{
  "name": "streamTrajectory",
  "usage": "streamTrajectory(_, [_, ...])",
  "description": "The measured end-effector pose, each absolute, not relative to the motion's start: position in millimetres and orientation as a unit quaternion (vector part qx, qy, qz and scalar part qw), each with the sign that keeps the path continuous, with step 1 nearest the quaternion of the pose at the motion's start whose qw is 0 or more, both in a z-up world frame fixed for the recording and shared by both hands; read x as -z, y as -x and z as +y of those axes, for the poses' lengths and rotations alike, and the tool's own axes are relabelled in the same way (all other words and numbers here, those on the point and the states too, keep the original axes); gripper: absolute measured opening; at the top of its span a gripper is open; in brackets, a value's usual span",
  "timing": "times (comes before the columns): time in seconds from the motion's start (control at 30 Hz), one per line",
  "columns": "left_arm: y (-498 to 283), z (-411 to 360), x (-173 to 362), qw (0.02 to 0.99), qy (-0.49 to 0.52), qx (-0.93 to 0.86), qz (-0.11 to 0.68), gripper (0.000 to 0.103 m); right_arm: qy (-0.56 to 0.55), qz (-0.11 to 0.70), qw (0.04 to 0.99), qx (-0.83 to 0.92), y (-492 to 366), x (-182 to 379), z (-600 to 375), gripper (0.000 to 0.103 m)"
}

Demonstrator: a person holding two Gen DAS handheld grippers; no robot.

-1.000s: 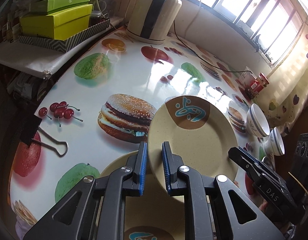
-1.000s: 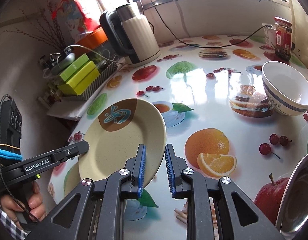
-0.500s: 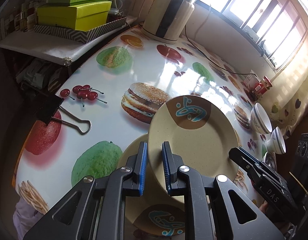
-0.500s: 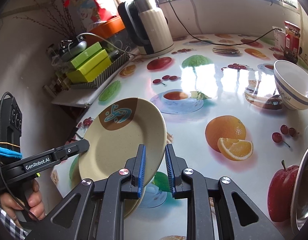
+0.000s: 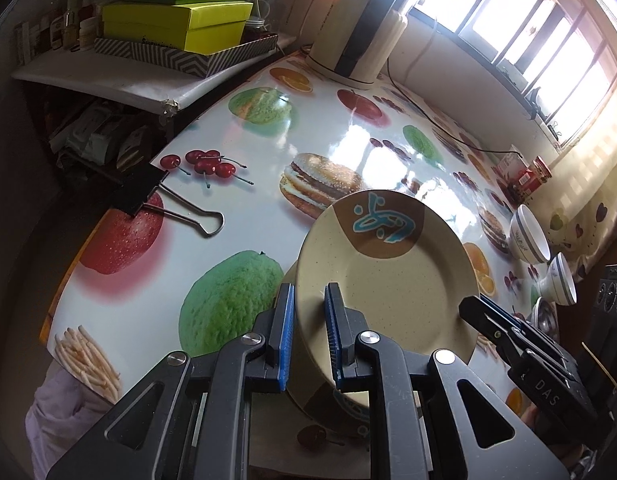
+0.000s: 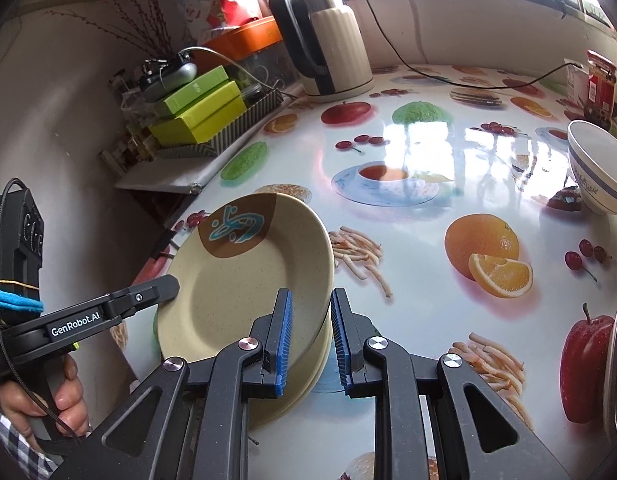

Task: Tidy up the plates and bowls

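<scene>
Both sets of jaws were clenched on the tan plate [image 5: 392,280], one on each side of its rim. The left gripper [image 5: 308,336] pinched the left edge and the right gripper [image 6: 310,336] pinched the right edge. The plate hung tilted, just above a second plate [image 6: 308,364] on the surface [image 6: 428,200]. A second earlier it hung farther right of that plate.

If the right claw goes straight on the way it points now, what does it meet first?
Most likely the tabletop. The right claw already grips the rim of the raised plate and points down past that edge, toward the printed fries. Another plate lies just beneath; depth is unclear, so it may touch first.
</scene>
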State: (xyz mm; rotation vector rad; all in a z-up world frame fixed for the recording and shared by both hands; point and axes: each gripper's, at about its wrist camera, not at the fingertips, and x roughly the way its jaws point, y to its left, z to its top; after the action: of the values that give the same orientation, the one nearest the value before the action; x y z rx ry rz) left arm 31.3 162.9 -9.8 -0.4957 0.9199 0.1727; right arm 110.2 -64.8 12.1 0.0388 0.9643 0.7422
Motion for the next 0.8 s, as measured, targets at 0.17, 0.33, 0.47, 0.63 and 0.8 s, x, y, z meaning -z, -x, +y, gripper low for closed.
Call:
streamTrajectory(0.17, [-26,163,12,0.862,0.24,-0.084,0.44,0.016,-0.016,0.454,0.819,-0.35,-105,-11,-63,0.02])
streamTrajectory(0.33, [-21,164,15,0.861,0.24,-0.085,0.44,0.016,-0.01,0.452,0.82,-0.35,-99,-11,-62,0.02])
streamTrajectory(0.47, [-16,164,18,0.859,0.242,-0.086,0.443,0.016,-0.007,0.455,0.819,-0.35,-95,-9,-61,0.02])
streamTrajectory(0.63, [-14,162,22,0.858,0.241,-0.088,0.445,0.016,-0.002,0.457,0.818,-0.348,-91,-6,-60,0.02])
streamTrajectory(0.8, [-13,161,23,0.858,0.242,-0.087,0.445,0.016,-0.002,0.458,0.818,-0.348,-91,-5,-60,0.02])
